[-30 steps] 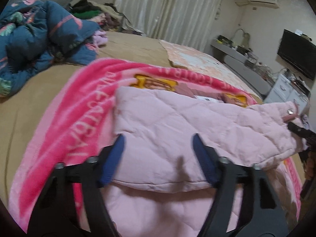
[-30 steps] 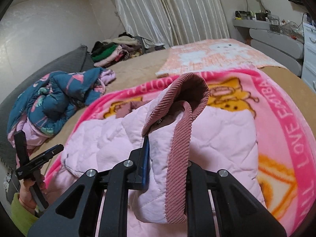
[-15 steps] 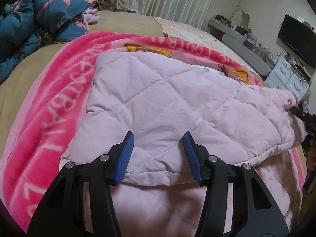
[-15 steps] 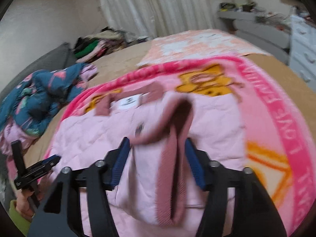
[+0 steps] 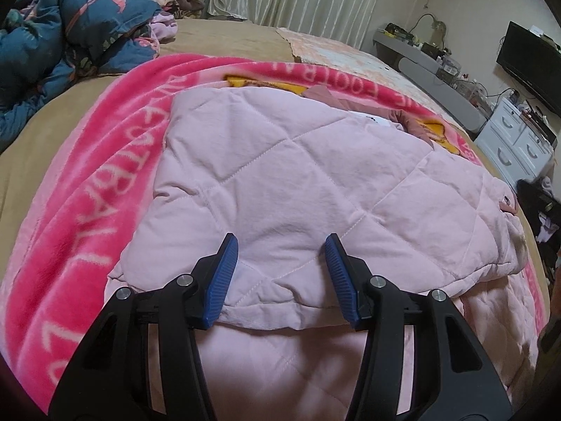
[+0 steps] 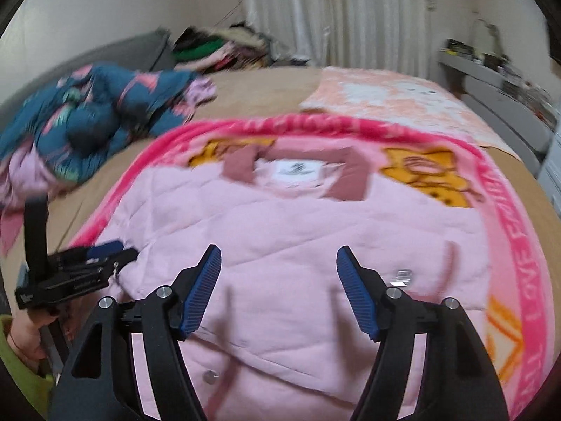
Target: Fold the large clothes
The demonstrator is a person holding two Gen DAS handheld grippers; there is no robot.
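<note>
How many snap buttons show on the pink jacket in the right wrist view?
2. One snap sits on the pink jacket right of the right-hand finger; another snap lies near the lower edge, between the fingers. More may be hidden under folds.

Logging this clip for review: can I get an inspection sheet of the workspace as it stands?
Surface: bed with tan cover, pink blanket spread on it.
Job's things: pink quilted jacket lying flat on the blanket, collar at the far end.
Clutter: blue floral quilt bunched far left; clothes pile by the curtain.
Tongs: left tongs open over the jacket's folded edge; right tongs just opened, nothing between them.
Cables: cords near the dresser.
Surroundings: curtain, television.
</note>
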